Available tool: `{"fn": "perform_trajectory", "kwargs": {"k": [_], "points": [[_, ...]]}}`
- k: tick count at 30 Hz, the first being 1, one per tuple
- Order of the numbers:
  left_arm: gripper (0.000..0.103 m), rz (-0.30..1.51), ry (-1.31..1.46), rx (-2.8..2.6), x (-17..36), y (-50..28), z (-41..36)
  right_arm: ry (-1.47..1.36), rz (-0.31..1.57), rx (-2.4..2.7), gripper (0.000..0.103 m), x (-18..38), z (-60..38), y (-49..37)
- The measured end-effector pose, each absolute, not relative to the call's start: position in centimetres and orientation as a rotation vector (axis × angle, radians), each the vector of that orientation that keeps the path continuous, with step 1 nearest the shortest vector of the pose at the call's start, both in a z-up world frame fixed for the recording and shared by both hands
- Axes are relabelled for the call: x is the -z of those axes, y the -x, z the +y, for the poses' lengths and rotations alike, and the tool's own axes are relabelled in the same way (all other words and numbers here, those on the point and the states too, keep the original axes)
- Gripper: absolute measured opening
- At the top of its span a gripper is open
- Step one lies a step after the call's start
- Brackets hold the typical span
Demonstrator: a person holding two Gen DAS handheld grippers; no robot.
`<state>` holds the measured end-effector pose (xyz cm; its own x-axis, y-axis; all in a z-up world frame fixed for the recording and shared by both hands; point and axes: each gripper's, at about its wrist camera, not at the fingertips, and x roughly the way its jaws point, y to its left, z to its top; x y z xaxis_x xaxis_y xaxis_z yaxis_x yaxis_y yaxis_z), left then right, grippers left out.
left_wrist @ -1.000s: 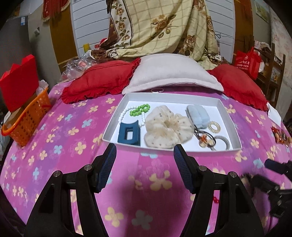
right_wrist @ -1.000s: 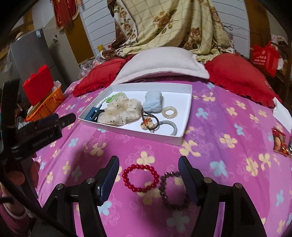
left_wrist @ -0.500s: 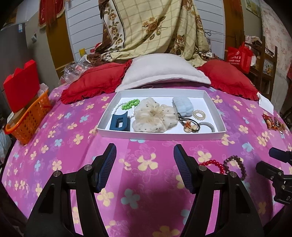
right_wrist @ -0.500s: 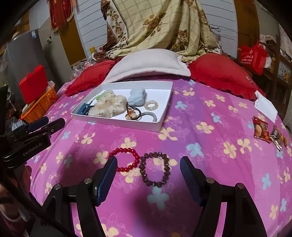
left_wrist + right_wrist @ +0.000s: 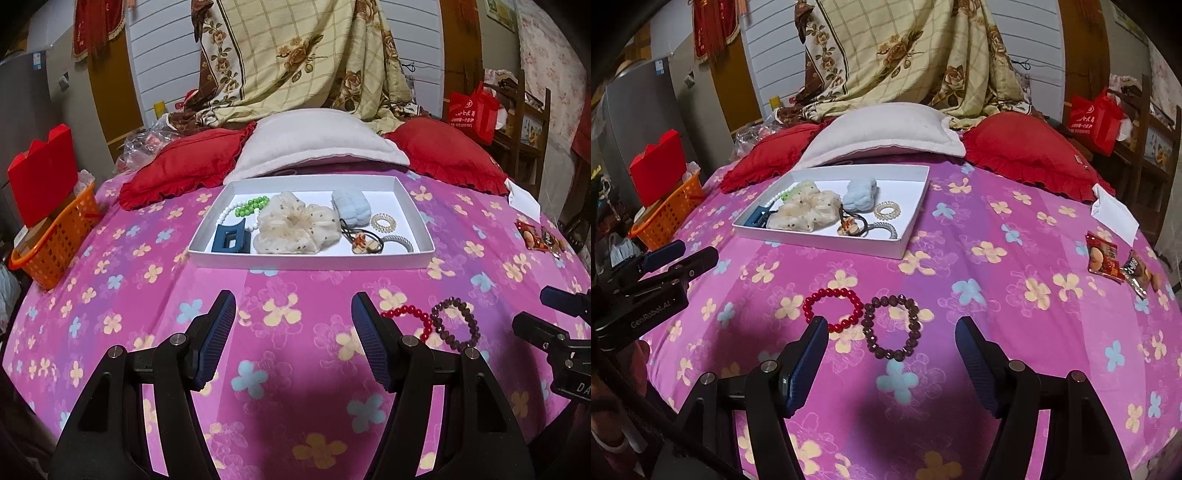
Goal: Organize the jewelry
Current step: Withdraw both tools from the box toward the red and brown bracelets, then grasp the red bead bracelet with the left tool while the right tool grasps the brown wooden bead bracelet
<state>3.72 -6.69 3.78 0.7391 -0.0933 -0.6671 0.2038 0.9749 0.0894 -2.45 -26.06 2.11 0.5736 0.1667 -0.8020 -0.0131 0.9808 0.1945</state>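
A white tray (image 5: 310, 262) (image 5: 916, 210) lies on the pink flowered bedspread and holds a cream scrunchie (image 5: 297, 229), a blue hair claw (image 5: 229, 240), a light blue scrunchie (image 5: 351, 208), green and white beads (image 5: 251, 206) and several hair ties. A red bead bracelet (image 5: 833, 308) (image 5: 408, 317) and a dark brown bead bracelet (image 5: 892, 326) (image 5: 456, 325) lie side by side on the bedspread, nearer than the tray. My right gripper (image 5: 891, 362) is open and empty just behind the bracelets. My left gripper (image 5: 293, 339) is open and empty, left of them.
Red pillows (image 5: 184, 166) and a beige pillow (image 5: 317, 147) lie behind the tray. An orange basket (image 5: 55, 240) with a red box sits at the bed's left edge. Snack packets (image 5: 1115, 262) and white paper (image 5: 1113, 216) lie at the right.
Both grippers have pulled back from the tray. The two bracelets now lie further ahead of my right gripper and have come into the left wrist view.
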Motion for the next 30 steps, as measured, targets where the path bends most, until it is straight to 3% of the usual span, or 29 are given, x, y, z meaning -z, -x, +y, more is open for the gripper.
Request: {"fn": "perform_trajectory", "kwargs": {"k": [12,16,26,30], "points": [[0.065,0.859,-0.076,0.271,-1.0,-4.6,-6.9,-0.179,1.036,-0.087,0.069,2.1,-27.4,1.8],[0.065,0.921,-0.075,0.337,0.5,-5.3,-8.2,-0.15,1.069,-0.106,0.048,4.0,-27.1,0.4],[0.065,1.008,-0.093,0.381,3.7,-7.9,-11.4,-0.099,1.064,-0.133,0.046,5.4,-26.8,-1.5],[0.065,1.031,-0.093,0.376,4.5,-9.0,-12.1,-0.082,1.068,-0.147,0.036,6.1,-26.6,-2.1]]}}
